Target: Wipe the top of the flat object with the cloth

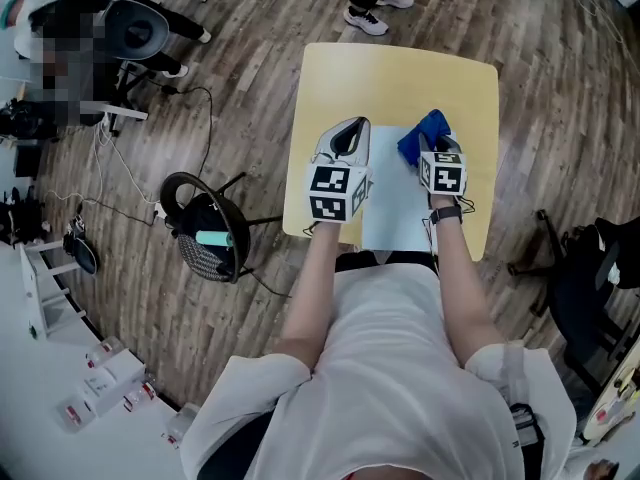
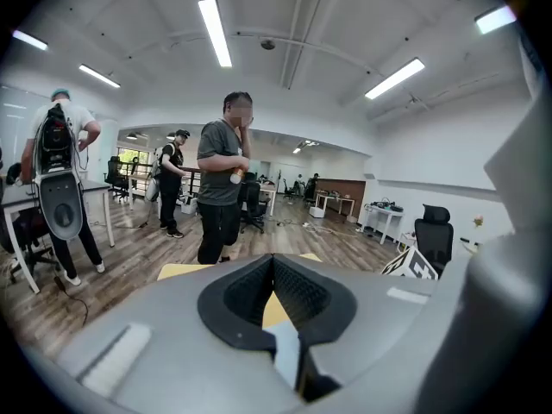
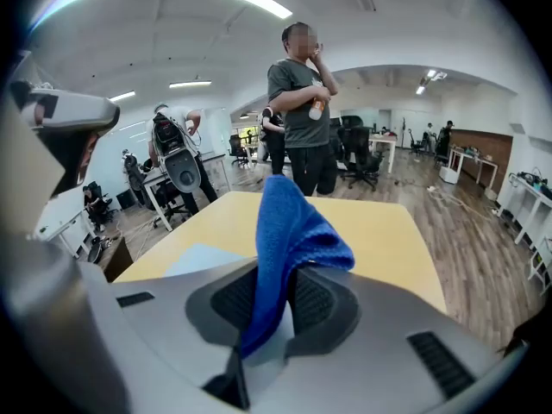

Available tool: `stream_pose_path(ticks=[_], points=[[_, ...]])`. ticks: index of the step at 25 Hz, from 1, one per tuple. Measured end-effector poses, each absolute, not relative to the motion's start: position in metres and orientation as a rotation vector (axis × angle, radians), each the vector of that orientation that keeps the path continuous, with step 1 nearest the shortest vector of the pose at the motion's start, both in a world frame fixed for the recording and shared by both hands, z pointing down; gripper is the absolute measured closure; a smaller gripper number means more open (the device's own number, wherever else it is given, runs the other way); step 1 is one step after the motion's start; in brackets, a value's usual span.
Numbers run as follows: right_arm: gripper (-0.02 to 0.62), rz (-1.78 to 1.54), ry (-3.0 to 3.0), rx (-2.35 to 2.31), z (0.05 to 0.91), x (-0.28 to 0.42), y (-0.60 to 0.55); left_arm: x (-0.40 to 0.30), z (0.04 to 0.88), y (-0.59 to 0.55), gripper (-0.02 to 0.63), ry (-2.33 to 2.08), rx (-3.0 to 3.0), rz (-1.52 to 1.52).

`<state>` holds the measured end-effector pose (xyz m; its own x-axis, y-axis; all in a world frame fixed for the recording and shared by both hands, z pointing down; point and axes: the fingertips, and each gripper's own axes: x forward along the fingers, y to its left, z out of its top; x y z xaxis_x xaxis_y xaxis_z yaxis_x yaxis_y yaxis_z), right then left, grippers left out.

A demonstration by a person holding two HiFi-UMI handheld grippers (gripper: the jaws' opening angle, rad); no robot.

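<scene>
Arms stretched forward | left hand-held gripper [image 1: 346, 140] closed, empty, left of sheet [image 1: 395, 218] | right hand-held gripper [image 1: 436, 151] clamping blue cloth [image 1: 422, 133] over sheet's far end

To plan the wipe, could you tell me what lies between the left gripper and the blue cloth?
Only a bare stretch of the pale flat sheet on the yellow table, as the head view shows.

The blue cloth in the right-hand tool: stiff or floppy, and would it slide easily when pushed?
Probably floppy: the blue cloth folds over and droops above the right tool pinching it. Likely light, since that one pinch holds the whole bunch up. Its nubbly weave would probably drag slightly, not slip, on the pale sheet.
</scene>
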<state>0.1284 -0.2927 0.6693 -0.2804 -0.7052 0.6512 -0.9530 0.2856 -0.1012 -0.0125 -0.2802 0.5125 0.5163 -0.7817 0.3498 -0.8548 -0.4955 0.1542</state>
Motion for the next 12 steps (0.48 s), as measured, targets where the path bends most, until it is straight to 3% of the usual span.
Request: stream_pose_path(ticks=[12], points=[[0.529, 0.709, -1.893, 1.642, 0.668, 0.218, -0.285, 0.008, 0.509, -0.281, 0.595, -1.313, 2.492, 0.329]])
